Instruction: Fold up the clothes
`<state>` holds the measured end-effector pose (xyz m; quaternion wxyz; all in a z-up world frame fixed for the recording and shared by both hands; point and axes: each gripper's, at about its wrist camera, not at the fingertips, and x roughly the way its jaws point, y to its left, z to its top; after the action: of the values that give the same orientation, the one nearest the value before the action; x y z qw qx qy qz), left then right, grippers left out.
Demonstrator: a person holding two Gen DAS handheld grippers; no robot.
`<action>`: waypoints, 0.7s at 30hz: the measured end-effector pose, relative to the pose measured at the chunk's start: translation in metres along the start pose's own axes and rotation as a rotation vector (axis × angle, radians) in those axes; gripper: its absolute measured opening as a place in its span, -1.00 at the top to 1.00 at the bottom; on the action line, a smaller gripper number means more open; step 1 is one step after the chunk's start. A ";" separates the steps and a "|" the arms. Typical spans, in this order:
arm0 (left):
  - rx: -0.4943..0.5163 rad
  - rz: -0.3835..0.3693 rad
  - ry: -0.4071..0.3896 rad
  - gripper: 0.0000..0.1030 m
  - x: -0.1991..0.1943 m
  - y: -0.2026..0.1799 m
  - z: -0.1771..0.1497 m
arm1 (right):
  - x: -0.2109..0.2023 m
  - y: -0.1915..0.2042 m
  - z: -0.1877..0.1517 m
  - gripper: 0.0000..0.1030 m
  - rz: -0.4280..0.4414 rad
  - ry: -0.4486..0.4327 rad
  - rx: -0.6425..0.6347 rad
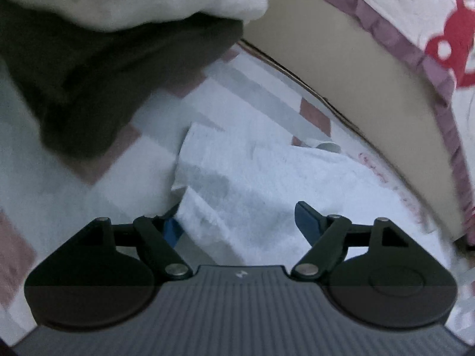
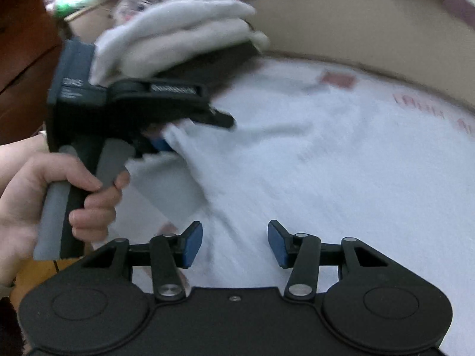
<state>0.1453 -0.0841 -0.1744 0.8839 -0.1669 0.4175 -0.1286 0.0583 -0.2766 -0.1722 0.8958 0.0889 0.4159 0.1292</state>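
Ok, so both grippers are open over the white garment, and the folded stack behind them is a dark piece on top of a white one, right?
Not quite: the stack has the white piece on top and the dark one beneath, as the right wrist view shows. The left gripper and right gripper are indeed open over the white garment.

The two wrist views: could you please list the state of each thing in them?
left gripper: open, white garment's edge between its fingers, unpinched.
right gripper: open, nothing held.
white garment: spread flat, partly folded.
stack of folded clothes: folded, white over dark.
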 end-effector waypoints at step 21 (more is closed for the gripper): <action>0.425 -0.264 0.218 -0.01 -0.006 -0.145 -0.076 | -0.140 -0.107 -0.058 -0.07 -0.208 -0.073 0.595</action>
<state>0.0699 -0.2285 -0.1569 0.8245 -0.0158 0.4486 -0.3446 -0.0562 -0.4178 -0.1360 0.8533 0.3087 0.4096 -0.0936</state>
